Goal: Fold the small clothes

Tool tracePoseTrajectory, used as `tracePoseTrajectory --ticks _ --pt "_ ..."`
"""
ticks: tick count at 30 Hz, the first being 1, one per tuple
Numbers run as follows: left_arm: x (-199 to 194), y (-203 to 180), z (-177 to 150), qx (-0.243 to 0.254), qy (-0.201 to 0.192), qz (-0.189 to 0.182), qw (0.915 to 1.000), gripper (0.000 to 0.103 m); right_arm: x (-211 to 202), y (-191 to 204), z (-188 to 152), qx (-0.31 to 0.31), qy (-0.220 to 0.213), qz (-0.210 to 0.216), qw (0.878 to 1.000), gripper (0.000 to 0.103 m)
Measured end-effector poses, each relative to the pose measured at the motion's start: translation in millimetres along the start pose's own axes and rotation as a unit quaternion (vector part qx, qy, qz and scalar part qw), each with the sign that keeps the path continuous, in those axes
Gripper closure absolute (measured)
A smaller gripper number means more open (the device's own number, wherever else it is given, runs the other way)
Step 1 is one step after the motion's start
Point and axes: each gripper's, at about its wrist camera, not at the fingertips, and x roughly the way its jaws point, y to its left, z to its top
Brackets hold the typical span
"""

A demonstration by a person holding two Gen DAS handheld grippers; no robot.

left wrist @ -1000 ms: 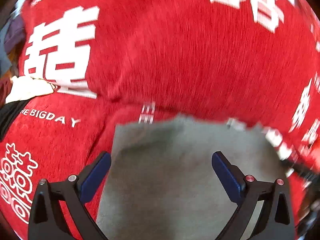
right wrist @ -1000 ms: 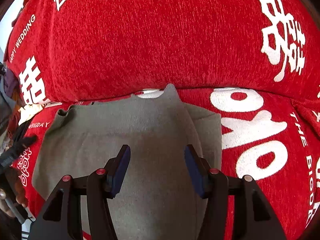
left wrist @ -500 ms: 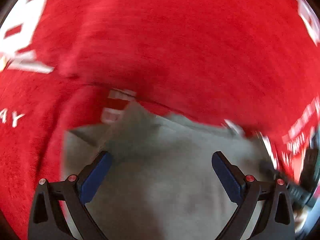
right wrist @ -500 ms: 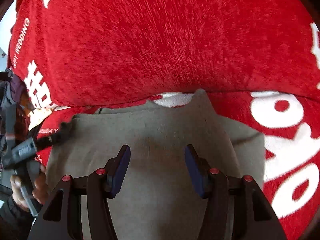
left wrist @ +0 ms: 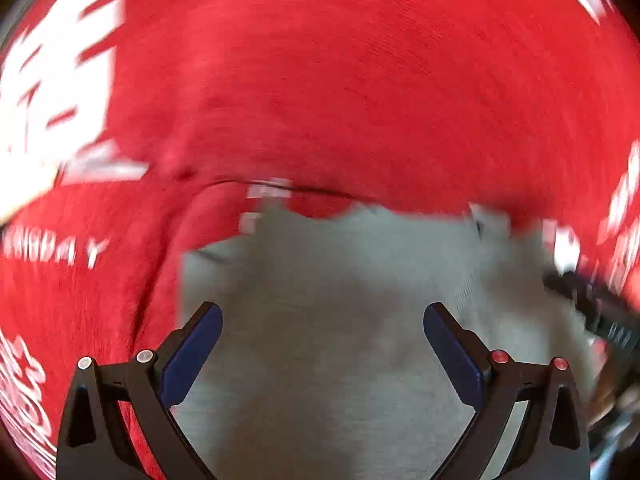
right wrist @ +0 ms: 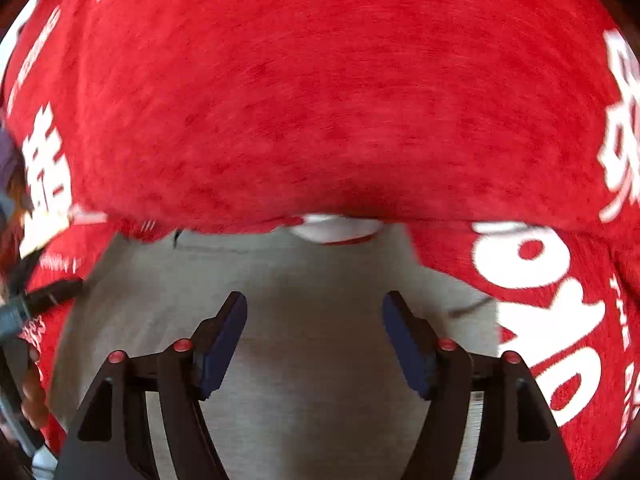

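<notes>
Grey garment [right wrist: 320,320] lay closer than a second before on red cover [right wrist: 320,100]; left gripper [left wrist: 322,344] and right gripper [right wrist: 314,340] gaped wide, empty.

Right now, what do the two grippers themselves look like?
The left gripper and the right gripper look alike: black angular frames, each with two fingers faced in dark blue pads. The left has silver studs on one finger and red on the other; the right has red studs on both. No cables or sleeves show.
</notes>
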Motion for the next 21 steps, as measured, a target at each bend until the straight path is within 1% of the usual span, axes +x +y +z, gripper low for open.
tracePoseTrajectory --ticks 1,3,5,6,8,10,11,12,13,15,17,19,21 --pt "6.4 -10.1 -2.1 0.014 0.003 0.007 0.9999 0.002 5.2 10.6 -1.0 -0.019 0.012 -0.004 1.0 0.029" --pt "19.1 -12.5 -4.4 0.009 0.02 0.023 0.9995 0.002 14.5 17.2 -5.9 -0.036 0.031 -0.018 0.999 0.029" --pt "35.0 -4.4 -5.6 0.0 0.037 0.046 0.9982 0.002 22.0 7.8 -11.2 -0.032 0.049 -0.038 0.998 0.029" --pt "43.6 -0.9 -7.2 -0.004 0.04 0.052 0.9979 0.001 25.8 -2.7 -13.8 -0.021 0.056 -0.052 0.997 0.029" --pt "45.7 6.2 -6.4 -0.014 0.033 0.049 0.9981 0.0 26.1 -22.2 -16.3 0.002 0.055 -0.071 0.996 0.029" --pt "34.8 16.4 -5.1 -0.022 0.043 0.054 0.9973 0.001 18.7 -41.9 -18.0 0.037 0.051 -0.068 0.996 0.028" --pt "27.2 18.4 -5.9 -0.025 0.04 0.06 0.9971 0.001 11.8 -45.6 -18.9 0.048 0.051 -0.085 0.994 0.028" --pt "14.9 17.6 -7.8 -0.026 0.03 0.063 0.9972 0.001 3.6 -45.7 -20.0 0.054 0.049 -0.111 0.991 0.028" --pt "5.1 16.0 -10.9 -0.023 0.021 0.061 0.9976 0.001 -4.0 -43.8 -21.2 0.053 0.044 -0.117 0.991 0.028" --pt "-12.6 8.0 -22.2 -0.02 0.007 0.053 0.9984 0.001 -23.9 -33.7 -26.9 0.048 0.024 -0.106 0.993 0.027" --pt "-29.0 2.0 -33.2 -0.021 -0.002 0.043 0.9989 0.001 -39.7 -15.4 -36.6 0.038 0.01 -0.101 0.994 0.024" --pt "-41.3 -7.8 -47.5 -0.016 -0.007 0.033 0.9993 0.001 -50.1 9.1 -50.4 0.022 0.007 -0.091 0.996 0.024" --pt "-52.4 -22.5 -62.8 -0.008 -0.01 0.037 0.9992 0.001 -53.1 38.0 -65.2 -0.003 0.012 -0.075 0.997 0.024"
